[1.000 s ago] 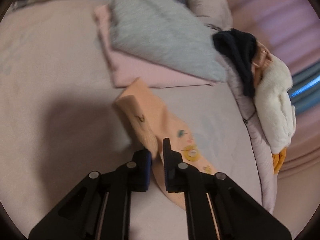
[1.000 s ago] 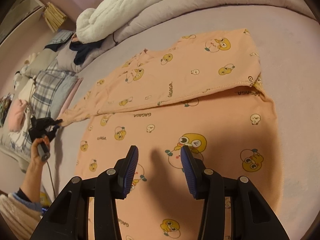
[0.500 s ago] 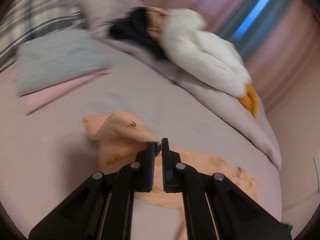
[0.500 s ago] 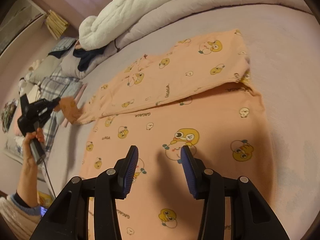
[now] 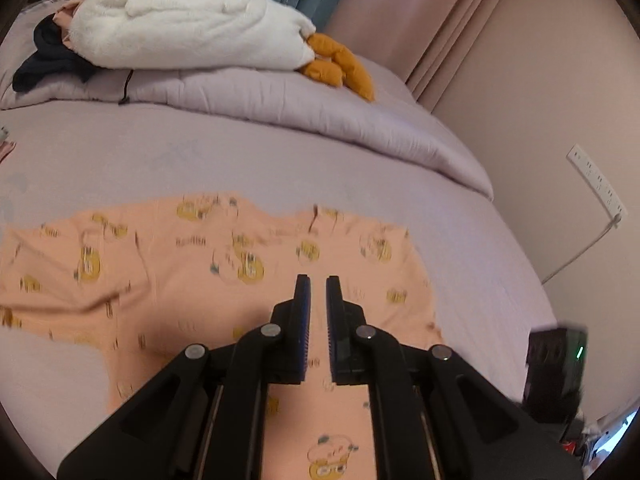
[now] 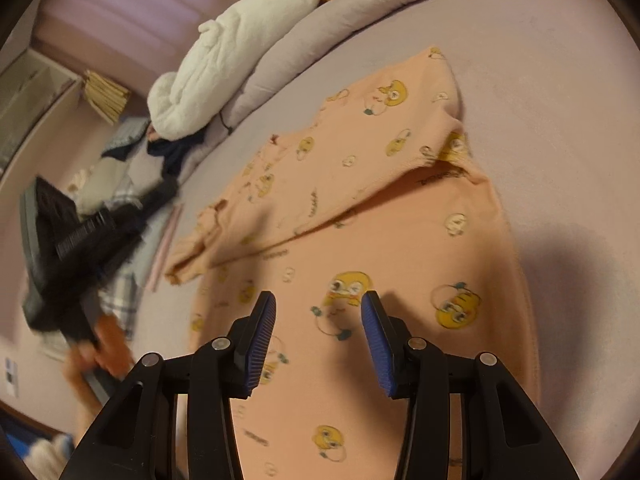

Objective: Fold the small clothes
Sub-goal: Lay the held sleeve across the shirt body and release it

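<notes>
A lilac bed (image 5: 120, 152) carries everything. Nearest, the left gripper (image 5: 317, 280) hangs over the peach duck-print garment (image 5: 168, 276), jaws nearly shut and empty. The right gripper (image 6: 318, 306) has half-open, empty jaws above that garment, mid-bed. Toward the far edge lie a rolled duvet (image 5: 320, 120) and white plush (image 5: 192, 24).

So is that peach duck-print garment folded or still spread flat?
Partly folded: the garment's sleeve lies doubled across its flat body.

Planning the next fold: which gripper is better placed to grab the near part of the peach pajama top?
Right. The right gripper hangs open directly over the peach pajama top; the left gripper is shut, empty and blurred.
</notes>
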The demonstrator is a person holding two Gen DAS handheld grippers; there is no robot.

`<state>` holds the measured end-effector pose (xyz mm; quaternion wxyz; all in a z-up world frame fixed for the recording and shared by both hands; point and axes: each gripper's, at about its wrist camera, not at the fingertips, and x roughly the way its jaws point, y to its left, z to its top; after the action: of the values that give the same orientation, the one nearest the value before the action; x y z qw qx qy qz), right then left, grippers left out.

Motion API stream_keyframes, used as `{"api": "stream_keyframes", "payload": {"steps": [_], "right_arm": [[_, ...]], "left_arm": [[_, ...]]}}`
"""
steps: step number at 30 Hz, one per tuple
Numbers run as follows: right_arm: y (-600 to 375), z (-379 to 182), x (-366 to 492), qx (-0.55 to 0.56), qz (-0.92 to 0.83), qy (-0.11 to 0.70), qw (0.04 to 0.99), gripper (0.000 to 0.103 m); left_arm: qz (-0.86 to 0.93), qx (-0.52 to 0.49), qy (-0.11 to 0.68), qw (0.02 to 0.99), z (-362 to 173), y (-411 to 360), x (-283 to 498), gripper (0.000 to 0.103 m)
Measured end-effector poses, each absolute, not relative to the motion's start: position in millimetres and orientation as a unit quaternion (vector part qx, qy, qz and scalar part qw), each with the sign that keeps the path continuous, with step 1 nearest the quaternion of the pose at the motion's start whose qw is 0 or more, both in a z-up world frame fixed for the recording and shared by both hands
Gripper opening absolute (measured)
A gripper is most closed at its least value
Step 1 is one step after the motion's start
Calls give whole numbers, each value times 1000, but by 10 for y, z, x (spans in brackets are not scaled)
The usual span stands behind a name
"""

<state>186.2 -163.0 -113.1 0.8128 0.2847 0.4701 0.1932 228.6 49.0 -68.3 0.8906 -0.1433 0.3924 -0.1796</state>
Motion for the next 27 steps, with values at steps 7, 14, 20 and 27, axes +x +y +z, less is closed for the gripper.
{"api": "stream_keyframes", "payload": {"steps": [7,14,20,27], "right_arm": [[-1111,-1169,2229,296,257,488,780,56],[-160,-1307,2706,297,322,520,733,56],[191,-1484,3108,345,310,536,706,56],[168,-1557,3266,394,296,529,691,52]], "left_arm": [[-107,-165,418,887,-928,1126,1972,37],[-17,-206,417,885,-1093,1943,1603,39],[12,-241,410,880,-1168,2299,1311,40],[13,-256,409,876,-1193,2408,1241,40]]}}
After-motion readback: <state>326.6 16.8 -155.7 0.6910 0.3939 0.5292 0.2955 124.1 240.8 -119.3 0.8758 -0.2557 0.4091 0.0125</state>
